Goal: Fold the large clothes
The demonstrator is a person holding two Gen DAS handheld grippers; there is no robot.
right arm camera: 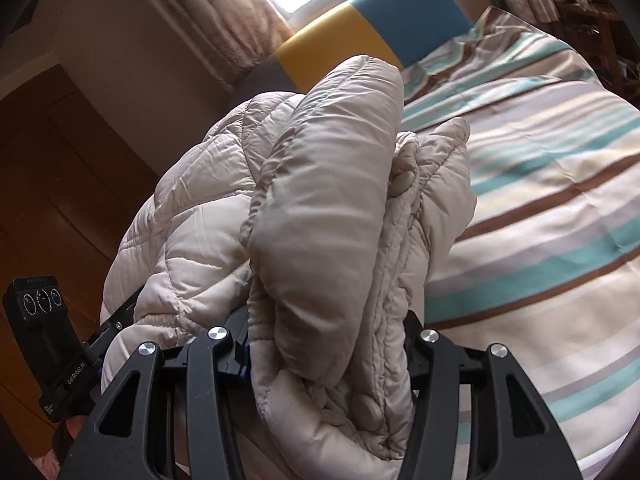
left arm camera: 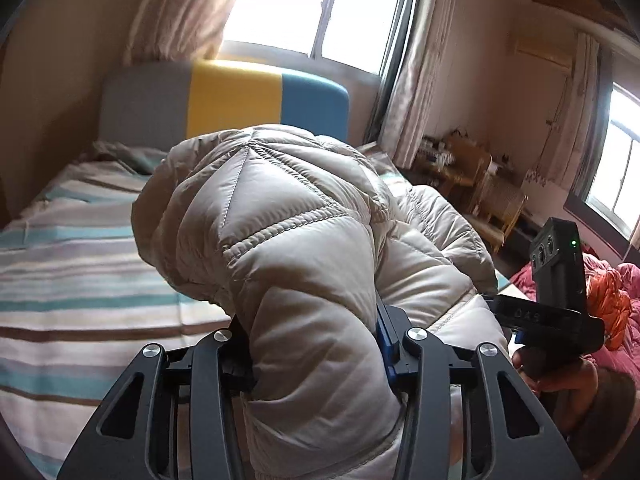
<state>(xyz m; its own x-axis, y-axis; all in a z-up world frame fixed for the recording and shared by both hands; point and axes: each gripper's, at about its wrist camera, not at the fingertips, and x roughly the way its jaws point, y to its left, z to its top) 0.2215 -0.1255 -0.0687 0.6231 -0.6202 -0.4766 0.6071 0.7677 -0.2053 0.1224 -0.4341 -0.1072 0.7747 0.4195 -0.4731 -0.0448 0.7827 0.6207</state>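
A beige quilted puffer jacket (left arm camera: 288, 240) is held up over the striped bed (left arm camera: 80, 280). My left gripper (left arm camera: 316, 344) is shut on a thick fold of the jacket, which bulges up between its jaws. My right gripper (right arm camera: 328, 344) is shut on another bunched edge of the jacket (right arm camera: 320, 208), with snap buttons showing. The right gripper's body (left arm camera: 556, 280) shows at the right of the left wrist view, and the left gripper's body (right arm camera: 48, 340) shows at the lower left of the right wrist view. The fingertips of both are hidden by fabric.
The bed has a grey, yellow and blue headboard (left arm camera: 224, 100) under a bright window (left arm camera: 304, 8) with curtains. Red and orange clothes (left arm camera: 608, 300) lie at the right. Wooden furniture (left arm camera: 472, 176) stands by the far wall. A brown wardrobe (right arm camera: 60, 184) stands at the left.
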